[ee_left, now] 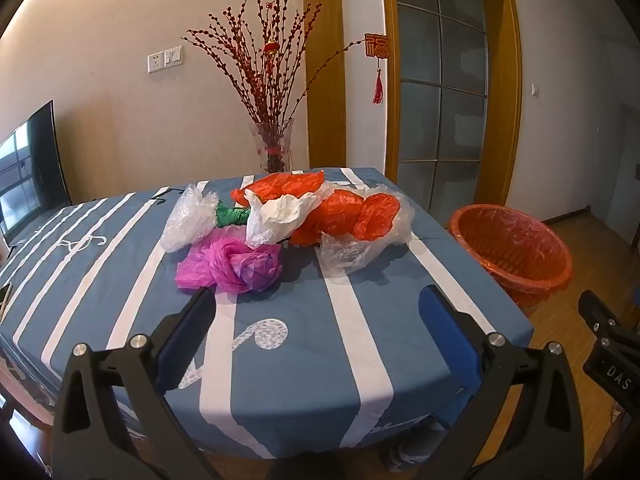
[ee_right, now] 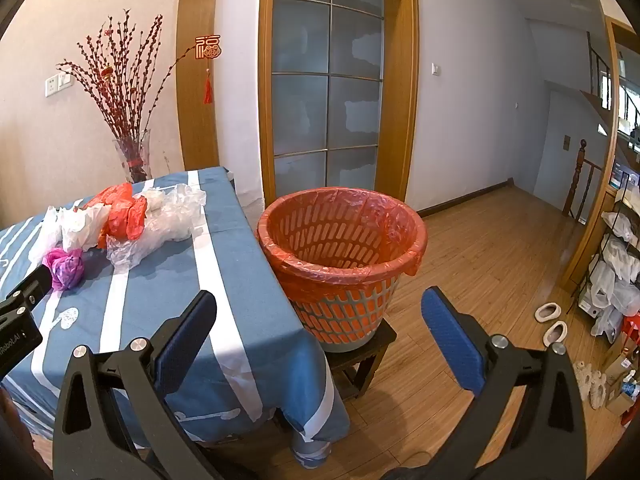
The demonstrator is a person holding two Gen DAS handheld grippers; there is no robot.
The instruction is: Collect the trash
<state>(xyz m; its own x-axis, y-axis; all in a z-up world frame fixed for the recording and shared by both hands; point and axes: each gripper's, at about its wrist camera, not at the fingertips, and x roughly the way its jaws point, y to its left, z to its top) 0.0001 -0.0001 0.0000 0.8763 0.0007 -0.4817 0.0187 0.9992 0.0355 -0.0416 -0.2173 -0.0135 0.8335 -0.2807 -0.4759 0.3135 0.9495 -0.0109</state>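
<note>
Both jaws spread, empty; bags (ee_left: 256, 232) heaped on table (ee_left: 120, 280); lined basket (ee_right: 340, 256) beside; vase (ee_left: 274, 148) behind

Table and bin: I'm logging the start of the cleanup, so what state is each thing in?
Left claw: open, holding nothing.
Right claw: open, holding nothing.
Plastic bags: crumpled, heaped on the table.
Pink bag: crumpled, nearest the left claw.
Bin: upright, lined, looks empty.

We see both wrist views bright and sharp in even daylight, with a sunlit band across the tablecloth (ee_left: 280, 392) near its front edge. Fisheye bending curves the door frame (ee_left: 508, 92), and the corners go black. The wood floor (ee_right: 492, 248) carries soft glare.
</note>
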